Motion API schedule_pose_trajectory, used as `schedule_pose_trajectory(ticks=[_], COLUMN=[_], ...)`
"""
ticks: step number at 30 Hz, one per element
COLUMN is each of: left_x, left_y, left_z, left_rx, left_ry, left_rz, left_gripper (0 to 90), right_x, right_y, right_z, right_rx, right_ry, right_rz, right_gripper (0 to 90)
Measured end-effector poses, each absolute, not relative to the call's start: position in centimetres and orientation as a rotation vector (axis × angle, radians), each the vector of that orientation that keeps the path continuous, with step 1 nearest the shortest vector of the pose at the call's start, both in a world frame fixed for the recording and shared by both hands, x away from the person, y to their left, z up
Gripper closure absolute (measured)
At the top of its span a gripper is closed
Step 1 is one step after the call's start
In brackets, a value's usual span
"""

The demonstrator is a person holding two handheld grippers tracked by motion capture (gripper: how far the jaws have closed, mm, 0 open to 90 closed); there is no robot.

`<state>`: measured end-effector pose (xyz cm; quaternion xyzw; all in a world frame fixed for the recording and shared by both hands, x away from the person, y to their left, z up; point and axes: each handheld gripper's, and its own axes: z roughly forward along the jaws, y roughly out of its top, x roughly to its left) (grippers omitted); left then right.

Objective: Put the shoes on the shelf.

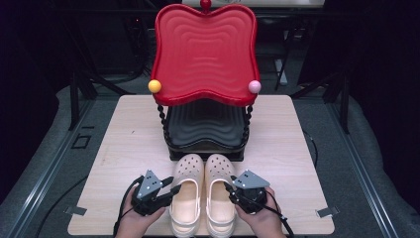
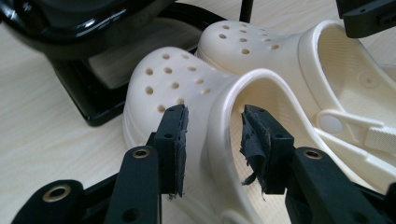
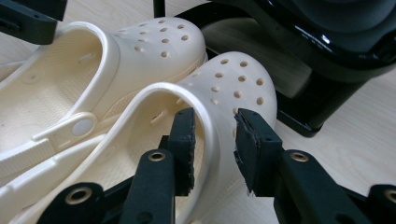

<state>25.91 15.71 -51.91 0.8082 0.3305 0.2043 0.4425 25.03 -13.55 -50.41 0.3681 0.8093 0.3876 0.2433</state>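
One wooden table [image 1: 124, 148] carried one two-tier stand, its red upper tray [image 1: 205, 49] raised over a black lower tray [image 1: 205, 126] at the table's 12 o'clock side, with three small knobs showing on the red rim: yellow [image 1: 154, 86], pink [image 1: 254, 87] and red [image 1: 205, 4]. Two cream clogs lay side by side at 6 o'clock from the stand, toes pointing at it and nearly touching its black base, so the stand blocked any straight path forward. The left clog [image 1: 186, 191] had the left gripper [image 1: 171, 191] at its 9 o'clock side; in the left gripper view the jaws stood spread, one pad [image 2: 173, 140] outside the clog's wall and the other inside the opening, straddling the rim without pressing it. The right clog [image 1: 220, 191] had the right gripper [image 1: 229, 188] at its 3 o'clock side; in the right gripper view its jaws were likewise spread astride that clog's outer rim [image 3: 210, 140], a gap showing beside the outer pad. Two hands held the grippers at the table's near edge.
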Motion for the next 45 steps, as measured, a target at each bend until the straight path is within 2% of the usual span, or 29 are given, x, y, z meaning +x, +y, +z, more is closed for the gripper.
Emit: schedule_pose_trajectory(ticks=[10,16,27,32,40,45], left_x=[26.5,26.7,26.4,26.2,26.0,26.0], left_y=[13.8,13.7,13.4,13.5,13.5,13.7], left_z=[-52.5,-52.5,-52.4,-52.4,-52.6,-52.7], left_rx=[2.119,2.120,2.118,2.110,2.084,2.059], left_ry=[0.769,0.785,0.796,0.819,0.838,0.861], left_rz=[0.611,0.620,0.654,0.662,0.655,0.637], left_gripper=[67.2,71.0,74.9,77.1,77.4,74.2], right_x=[25.6,25.8,25.6,25.2,25.3,25.3], right_y=[-12.8,-12.4,-12.1,-11.9,-12.4,-12.4], right_z=[-51.1,-51.5,-51.4,-51.3,-51.7,-51.9], right_rx=[0.943,0.906,0.908,0.932,0.970,0.977], right_ry=[2.268,2.250,2.239,2.242,2.232,2.231], right_rz=[0.981,0.933,0.896,0.881,0.935,0.906], right_gripper=[69.7,75.5,80.7,80.5,74.0,73.4])
